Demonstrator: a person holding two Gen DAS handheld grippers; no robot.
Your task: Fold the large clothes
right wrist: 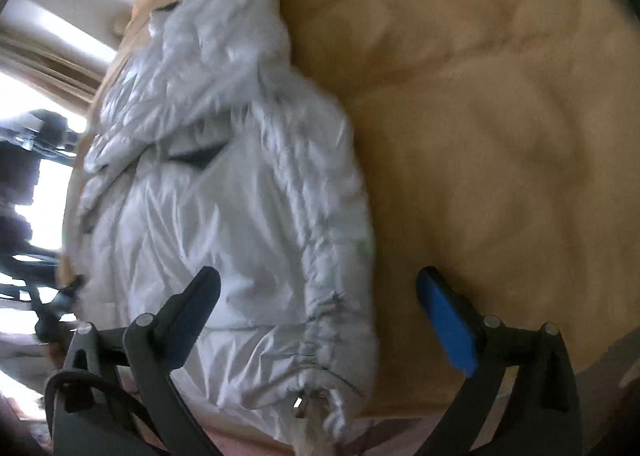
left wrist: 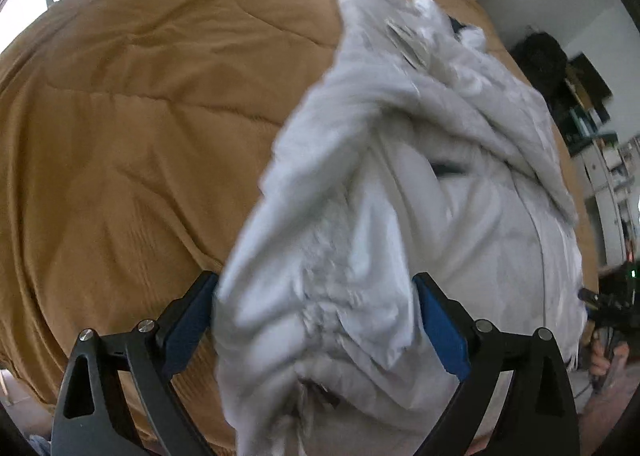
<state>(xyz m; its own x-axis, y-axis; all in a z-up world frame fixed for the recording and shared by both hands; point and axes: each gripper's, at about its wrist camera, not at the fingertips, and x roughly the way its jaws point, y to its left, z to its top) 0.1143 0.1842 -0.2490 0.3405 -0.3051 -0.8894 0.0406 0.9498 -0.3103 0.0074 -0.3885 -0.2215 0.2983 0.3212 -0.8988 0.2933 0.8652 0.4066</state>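
Note:
A white puffer jacket (left wrist: 420, 183) lies crumpled on a tan bed cover (left wrist: 140, 115). In the left wrist view its gathered hem bulges between the wide-spread fingers of my left gripper (left wrist: 316, 288); the jaws are open and the pads do not press it. In the right wrist view the jacket (right wrist: 224, 175) lies lengthwise on the left half of the bed, elastic hem nearest. My right gripper (right wrist: 318, 280) is open above the hem's right edge, holding nothing. The right gripper also shows at the right edge of the left wrist view (left wrist: 608, 300).
The tan bed cover (right wrist: 500, 115) fills the right wrist view's right side. A dark bag and shelves (left wrist: 580, 95) stand past the bed's right side. A bright window and curtain (right wrist: 40, 67) are at the left. The bed's near edge runs along the bottom.

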